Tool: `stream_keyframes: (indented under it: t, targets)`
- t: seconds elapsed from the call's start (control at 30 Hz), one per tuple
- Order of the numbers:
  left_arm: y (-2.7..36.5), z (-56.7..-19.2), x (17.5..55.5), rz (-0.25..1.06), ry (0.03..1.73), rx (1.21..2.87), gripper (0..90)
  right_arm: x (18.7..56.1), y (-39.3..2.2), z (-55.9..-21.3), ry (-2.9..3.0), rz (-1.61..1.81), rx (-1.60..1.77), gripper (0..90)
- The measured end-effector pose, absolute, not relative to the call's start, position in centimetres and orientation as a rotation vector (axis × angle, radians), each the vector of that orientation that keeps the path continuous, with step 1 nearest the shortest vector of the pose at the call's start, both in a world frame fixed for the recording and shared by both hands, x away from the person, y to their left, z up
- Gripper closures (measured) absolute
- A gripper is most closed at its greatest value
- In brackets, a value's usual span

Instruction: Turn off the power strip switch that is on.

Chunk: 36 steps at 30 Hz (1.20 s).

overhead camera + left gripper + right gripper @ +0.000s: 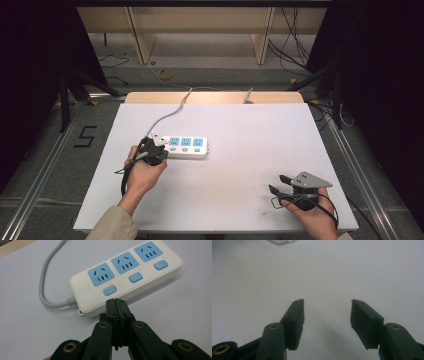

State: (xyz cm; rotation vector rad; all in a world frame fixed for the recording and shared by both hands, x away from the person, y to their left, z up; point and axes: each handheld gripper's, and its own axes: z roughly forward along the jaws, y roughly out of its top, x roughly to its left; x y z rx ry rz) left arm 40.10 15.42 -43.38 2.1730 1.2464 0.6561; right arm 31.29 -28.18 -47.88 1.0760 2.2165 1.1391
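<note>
A white power strip (186, 146) with three blue sockets and three blue switch buttons lies left of the table's middle, and its grey cable (170, 116) runs off the far edge. My left gripper (162, 148) is shut with nothing between its jaws, at the strip's left end. In the left gripper view its closed tips (115, 301) sit at the near edge of the power strip (125, 277), just below the first blue button (109, 290). My right gripper (276, 183) rests open over bare table at the front right, its jaws (327, 307) wide apart and empty.
The white table top (250, 130) has a wooden strip along its far edge, where a second cable end (248, 95) lies. Metal rails run along both sides on the floor. Loose cables and a black "5" mark (86, 136) are on the floor.
</note>
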Motion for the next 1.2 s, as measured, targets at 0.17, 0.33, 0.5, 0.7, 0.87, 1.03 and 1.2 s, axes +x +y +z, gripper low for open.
stream_keyframes:
  t: [0.17, 0.33, 0.5, 0.7, 0.87, 1.03, 1.2]
  targets:
    - [15.3, -43.3, 40.3, 0.658, 1.245, 2.181, 89.6, 31.3, -28.2, -47.9, 2.218, 1.139, 1.073, 45.7]
    - [15.3, -43.1, 40.5, 0.661, 1.243, 2.188, 89.6, 31.3, -28.2, -47.9, 2.221, 1.139, 1.069, 45.7]
    - [15.2, -43.1, 40.7, 0.659, 1.244, 2.191, 89.6, 31.3, -28.2, -47.9, 2.221, 1.137, 1.068, 45.7]
    - [15.1, -43.2, 40.9, 0.657, 1.247, 2.197, 89.6, 31.3, -28.1, -47.9, 2.222, 1.137, 1.067, 45.7]
    - [15.1, -43.0, 41.0, 0.658, 1.244, 2.203, 89.6, 31.3, -28.1, -47.9, 2.224, 1.136, 1.068, 45.7]
    - [15.0, -42.8, 41.2, 0.66, 1.245, 2.207, 89.6, 31.3, -28.1, -47.9, 2.224, 1.136, 1.067, 45.7]
    - [15.0, -42.7, 41.4, 0.66, 1.245, 2.211, 89.6, 31.3, -28.1, -47.9, 2.223, 1.139, 1.065, 45.7]
